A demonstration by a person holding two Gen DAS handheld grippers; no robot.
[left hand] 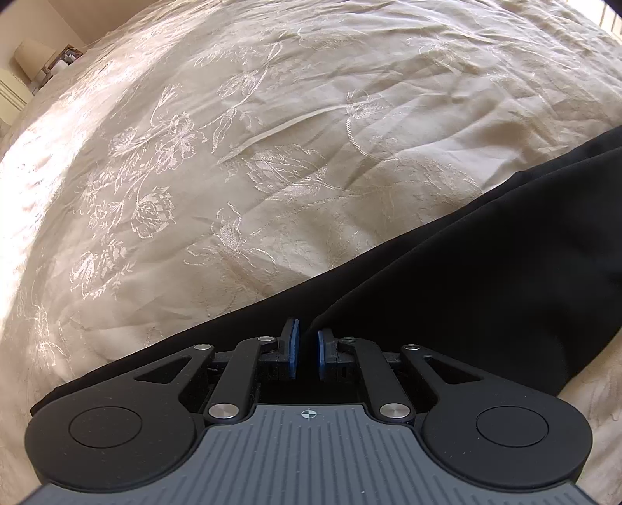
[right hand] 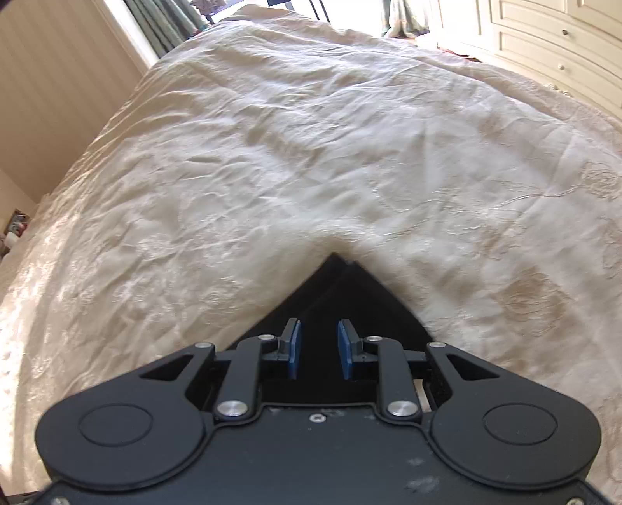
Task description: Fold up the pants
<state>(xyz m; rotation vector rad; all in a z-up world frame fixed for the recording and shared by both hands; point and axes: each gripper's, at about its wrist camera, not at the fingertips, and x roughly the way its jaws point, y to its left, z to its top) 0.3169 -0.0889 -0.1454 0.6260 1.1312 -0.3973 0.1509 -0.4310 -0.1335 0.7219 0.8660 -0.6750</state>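
Observation:
Black pants (left hand: 486, 272) lie on a cream embroidered bedspread (left hand: 233, 155), running from the lower left up to the right edge of the left wrist view. My left gripper (left hand: 306, 347) hovers over the pants' near edge, its blue pads a narrow gap apart with nothing between them. In the right wrist view a pointed corner of the pants (right hand: 334, 287) lies flat on the bedspread (right hand: 272, 155). My right gripper (right hand: 319, 342) is over this corner, open and empty.
A lamp and bedside items (left hand: 39, 62) stand beyond the bed's far left. Curtains (right hand: 167, 23) and a white dresser (right hand: 552, 35) stand past the bed's far end. A striped wall (right hand: 50, 89) is to the left.

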